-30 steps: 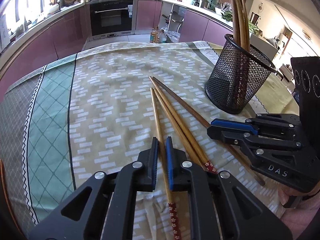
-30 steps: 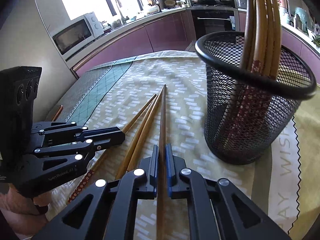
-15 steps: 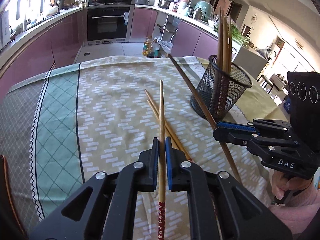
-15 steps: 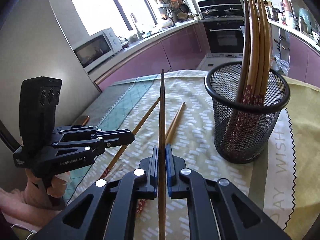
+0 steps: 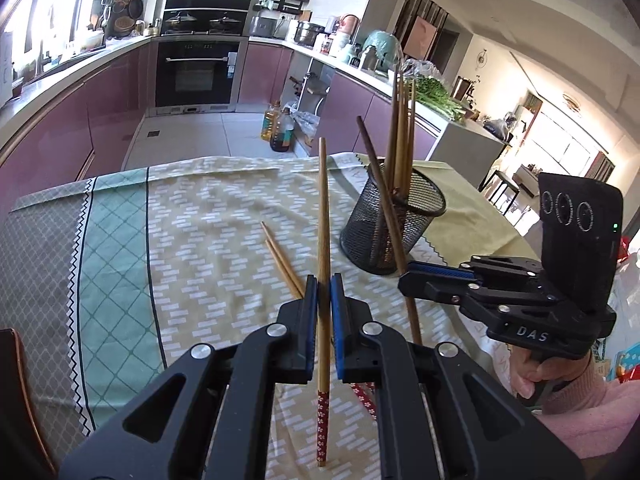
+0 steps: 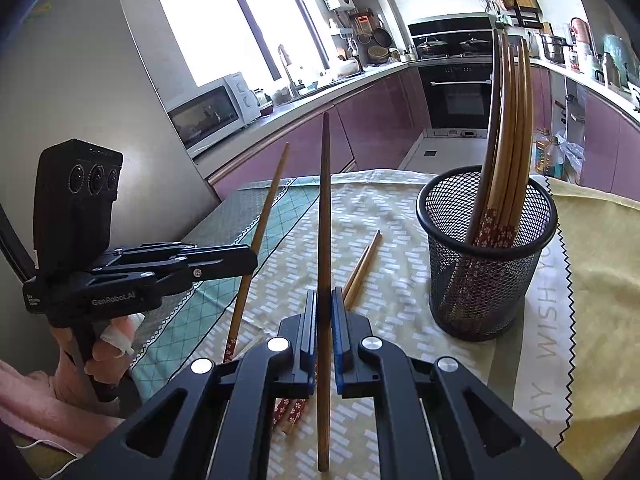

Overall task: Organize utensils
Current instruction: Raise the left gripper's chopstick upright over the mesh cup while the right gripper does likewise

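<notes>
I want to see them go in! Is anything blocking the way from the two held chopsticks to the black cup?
Nothing visible blocks it. The mesh cup is open on top, but chopsticks already standing inside crowd one side.

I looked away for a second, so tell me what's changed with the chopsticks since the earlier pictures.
Both grippers lifted their chopsticks off the tablecloth: the left gripper holds a light chopstick, the right gripper a dark chopstick, both now tilted upward. Two chopsticks stayed on the cloth; the mesh holder kept its chopsticks.
</notes>
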Demonstrator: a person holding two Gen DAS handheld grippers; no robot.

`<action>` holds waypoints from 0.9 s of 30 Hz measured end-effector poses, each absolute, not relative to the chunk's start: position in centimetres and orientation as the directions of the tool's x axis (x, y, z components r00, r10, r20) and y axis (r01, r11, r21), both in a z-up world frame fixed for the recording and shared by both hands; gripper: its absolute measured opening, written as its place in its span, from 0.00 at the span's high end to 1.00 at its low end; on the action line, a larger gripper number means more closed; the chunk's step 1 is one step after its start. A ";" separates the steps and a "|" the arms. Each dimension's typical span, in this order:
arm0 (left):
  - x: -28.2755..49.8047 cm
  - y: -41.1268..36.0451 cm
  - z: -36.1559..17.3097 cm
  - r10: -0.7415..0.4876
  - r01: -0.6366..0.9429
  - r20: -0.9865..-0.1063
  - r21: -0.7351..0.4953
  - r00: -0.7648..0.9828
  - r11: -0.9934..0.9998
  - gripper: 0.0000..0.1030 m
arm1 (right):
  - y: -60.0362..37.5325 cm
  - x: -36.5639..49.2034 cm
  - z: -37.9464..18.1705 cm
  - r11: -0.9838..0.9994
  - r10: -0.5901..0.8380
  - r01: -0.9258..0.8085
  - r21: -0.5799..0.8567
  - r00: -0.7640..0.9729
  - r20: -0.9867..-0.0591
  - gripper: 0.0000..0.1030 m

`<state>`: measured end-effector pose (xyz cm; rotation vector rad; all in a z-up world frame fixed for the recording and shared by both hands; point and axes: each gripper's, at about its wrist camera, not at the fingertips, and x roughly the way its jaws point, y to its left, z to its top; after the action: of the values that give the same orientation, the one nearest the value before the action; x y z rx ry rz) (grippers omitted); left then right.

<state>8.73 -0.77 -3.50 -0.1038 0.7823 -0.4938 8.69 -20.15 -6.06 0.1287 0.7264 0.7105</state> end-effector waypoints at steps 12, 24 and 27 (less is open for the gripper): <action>7.5 -2.0 -2.7 -0.515 0.451 -0.633 -0.278 0.578 0.848 0.93 | -18.8 8.7 -5.9 0.739 0.653 -0.587 0.330 0.504 -0.566 0.94; 7.4 -3.2 -3.2 -0.521 0.491 -0.652 -0.252 0.551 0.834 0.92 | -18.8 7.8 -5.6 0.725 0.668 -0.613 0.315 0.514 -0.538 0.94; 7.5 -3.4 -3.6 -0.513 0.495 -0.664 -0.240 0.544 0.835 0.91 | -18.7 7.7 -5.6 0.720 0.672 -0.620 0.311 0.514 -0.532 0.94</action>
<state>7.55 -3.44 -3.56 -0.0253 0.7964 -0.5980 7.68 -18.72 -5.55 0.0849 0.6770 0.7777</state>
